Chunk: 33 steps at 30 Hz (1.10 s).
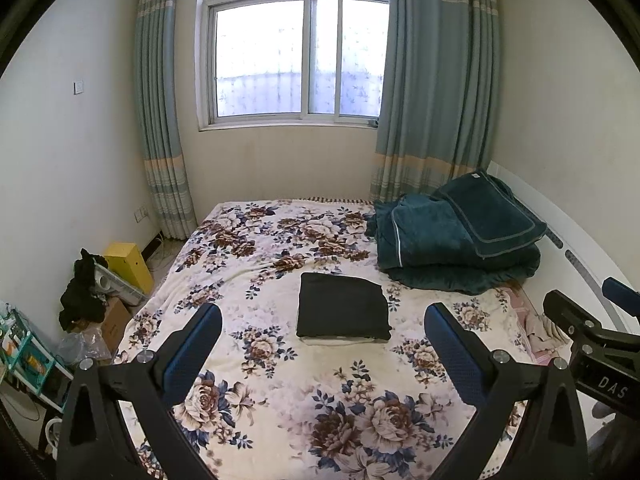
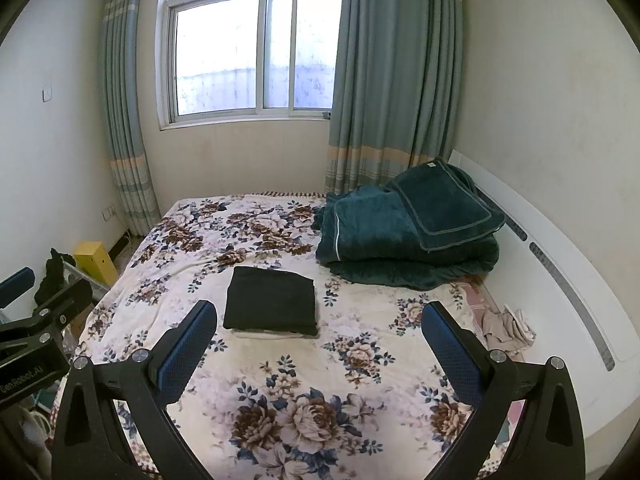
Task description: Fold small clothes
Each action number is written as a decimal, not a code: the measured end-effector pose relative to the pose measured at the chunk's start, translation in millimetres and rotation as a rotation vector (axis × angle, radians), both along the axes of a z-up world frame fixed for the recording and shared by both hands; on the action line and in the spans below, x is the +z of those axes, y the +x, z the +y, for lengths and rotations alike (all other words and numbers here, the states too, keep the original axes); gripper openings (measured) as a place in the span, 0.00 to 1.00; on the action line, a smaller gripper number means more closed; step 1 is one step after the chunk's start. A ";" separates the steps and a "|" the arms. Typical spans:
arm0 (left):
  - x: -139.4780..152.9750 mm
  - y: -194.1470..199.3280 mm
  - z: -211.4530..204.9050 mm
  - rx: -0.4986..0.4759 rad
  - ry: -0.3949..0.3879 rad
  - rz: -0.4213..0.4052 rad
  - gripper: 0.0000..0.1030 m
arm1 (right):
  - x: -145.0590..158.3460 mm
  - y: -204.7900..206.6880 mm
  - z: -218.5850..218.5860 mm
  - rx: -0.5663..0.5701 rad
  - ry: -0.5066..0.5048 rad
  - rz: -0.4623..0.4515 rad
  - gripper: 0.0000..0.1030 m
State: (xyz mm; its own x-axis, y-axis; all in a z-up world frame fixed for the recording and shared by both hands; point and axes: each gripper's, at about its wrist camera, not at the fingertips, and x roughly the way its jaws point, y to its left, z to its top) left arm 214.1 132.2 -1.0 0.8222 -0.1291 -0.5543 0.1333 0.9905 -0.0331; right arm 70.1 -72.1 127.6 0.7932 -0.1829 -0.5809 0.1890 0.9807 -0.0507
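Your left gripper [image 1: 322, 320] and right gripper [image 2: 320, 320] both hover with fingers spread wide and empty over the floral bed [image 2: 280, 400]; beyond them the folded black garment [image 2: 271, 300] lies mid-bed, likely soft, light and floppy, so pinch a doubled edge or corner.

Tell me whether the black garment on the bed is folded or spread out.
Folded. The black garment lies as a compact rectangle with straight edges on the floral bedspread, stacked over a pale folded piece showing beneath its near edge.
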 end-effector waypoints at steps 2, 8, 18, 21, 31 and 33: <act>0.1 0.0 -0.3 0.000 -0.001 0.000 1.00 | 0.6 1.9 3.6 0.002 0.000 -0.001 1.00; 1.0 0.0 -0.1 -0.001 -0.003 -0.004 1.00 | -0.8 1.0 4.4 -0.002 0.000 -0.003 1.00; 6.8 3.7 0.3 0.003 -0.002 -0.009 1.00 | -0.5 3.3 9.9 -0.004 0.003 -0.007 1.00; 7.9 4.8 0.9 0.002 -0.004 -0.009 1.00 | -1.4 2.1 9.8 -0.005 0.002 -0.006 1.00; 9.7 7.8 2.1 0.005 -0.002 -0.012 1.00 | -3.4 -2.4 10.7 -0.014 0.003 -0.008 1.00; 10.5 8.7 2.3 0.008 -0.001 -0.013 1.00 | -3.4 -2.2 11.3 -0.014 0.004 -0.009 1.00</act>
